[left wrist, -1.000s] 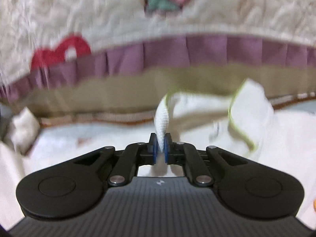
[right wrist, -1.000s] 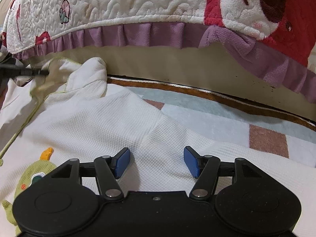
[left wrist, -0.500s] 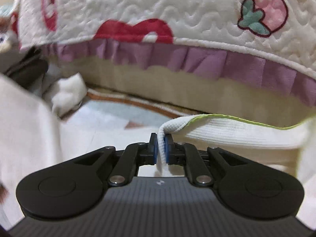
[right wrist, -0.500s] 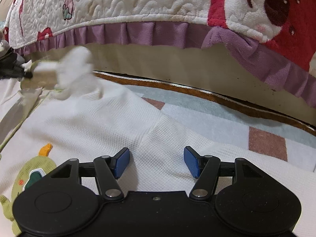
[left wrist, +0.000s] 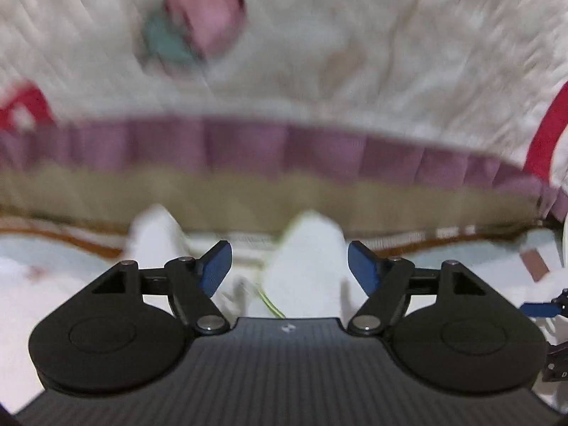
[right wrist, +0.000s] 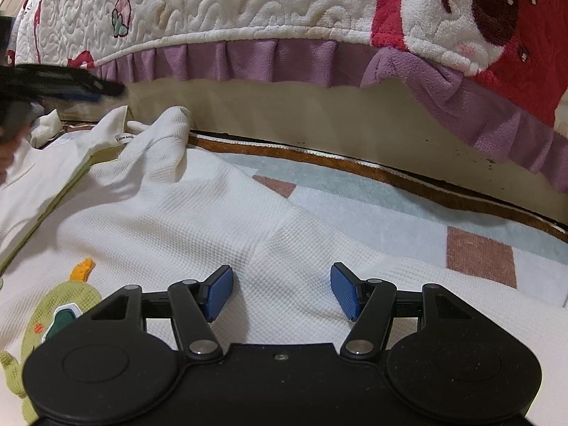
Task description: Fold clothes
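A white waffle-knit garment (right wrist: 198, 234) lies spread on the rug, with a green dinosaur patch (right wrist: 60, 319) at its lower left. Its lime-trimmed collar (right wrist: 156, 142) rests crumpled at the far end, near the bed base. My right gripper (right wrist: 282, 293) is open just above the cloth, holding nothing. My left gripper (left wrist: 289, 266) is open too, in a blurred view, with a white fold of the collar (left wrist: 305, 262) lying loose below and between its fingers. In the right wrist view the left gripper (right wrist: 106, 88) hovers above the collar at the far left.
A bed with a quilted white cover (right wrist: 248, 3), a purple ruffle (right wrist: 248, 60) and a red bear figure (right wrist: 479, 10) runs across the back. Its beige base (right wrist: 319, 120) meets a pale-blue rug (right wrist: 355, 195) with brown squares.
My left gripper has opened and let go of the collar, which has dropped back onto the garment. The left view has swung and blurred. The right gripper has stayed put.
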Motion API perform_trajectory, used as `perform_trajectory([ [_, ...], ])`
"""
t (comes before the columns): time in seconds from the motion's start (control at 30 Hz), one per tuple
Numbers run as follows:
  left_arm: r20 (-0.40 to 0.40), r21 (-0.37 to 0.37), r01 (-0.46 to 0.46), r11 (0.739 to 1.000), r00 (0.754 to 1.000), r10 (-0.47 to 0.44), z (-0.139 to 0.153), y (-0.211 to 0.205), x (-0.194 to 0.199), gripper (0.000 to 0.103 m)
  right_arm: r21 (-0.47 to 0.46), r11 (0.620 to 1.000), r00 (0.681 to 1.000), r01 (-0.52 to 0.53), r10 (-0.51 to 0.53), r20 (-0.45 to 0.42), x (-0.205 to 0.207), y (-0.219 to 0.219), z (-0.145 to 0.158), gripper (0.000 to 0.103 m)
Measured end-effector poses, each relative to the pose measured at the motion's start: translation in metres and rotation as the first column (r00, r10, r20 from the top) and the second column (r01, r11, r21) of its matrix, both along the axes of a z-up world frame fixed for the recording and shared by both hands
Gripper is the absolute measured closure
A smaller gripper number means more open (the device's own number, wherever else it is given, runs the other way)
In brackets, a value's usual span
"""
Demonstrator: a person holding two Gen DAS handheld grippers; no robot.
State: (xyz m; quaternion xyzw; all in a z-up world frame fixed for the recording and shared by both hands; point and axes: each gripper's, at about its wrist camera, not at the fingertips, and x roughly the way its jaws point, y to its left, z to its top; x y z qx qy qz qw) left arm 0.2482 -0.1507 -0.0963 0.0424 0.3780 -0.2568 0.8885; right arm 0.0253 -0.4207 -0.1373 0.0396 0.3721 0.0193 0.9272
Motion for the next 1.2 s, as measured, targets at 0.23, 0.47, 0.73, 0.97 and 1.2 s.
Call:
perform_trajectory([
  [0.23, -0.078, 0.047, 0.098, 0.994, 0.993, -0.094, -0.03, -0.043, 0.012, 0.09, 0.043, 0.999, 1.0, 0.009, -0.009, 0.004, 0.0, -0.004, 0.001, 0.037],
  [0.47, 0.103, 0.055, 0.135, 0.989, 0.985, -0.14, 0.012, -0.035, 0.009, 0.098, 0.08, 0.996, 0.999, 0.047, -0.048, 0.016, 0.0, -0.012, 0.002, 0.037],
  [0.73, 0.07, 0.125, 0.045, 0.991, 0.996, -0.054, -0.027, -0.048, 0.021, 0.09, 0.011, 0.998, 0.998, 0.068, -0.068, 0.017, 0.001, -0.011, -0.002, 0.037],
  [0.97, 0.225, 0.197, -0.051, 0.979, 0.974, 0.005, 0.026, -0.029, 0.001, 0.053, 0.009, 0.992, 0.992, 0.122, -0.122, 0.012, 0.001, -0.019, -0.003, 0.037],
  [1.2, 0.117, 0.249, -0.099, 0.964, 0.991, 0.072, 0.05, 0.079, -0.048, 0.046, 0.035, 0.982, 0.982, 0.187, -0.186, -0.027, 0.001, -0.018, 0.004, 0.036],
])
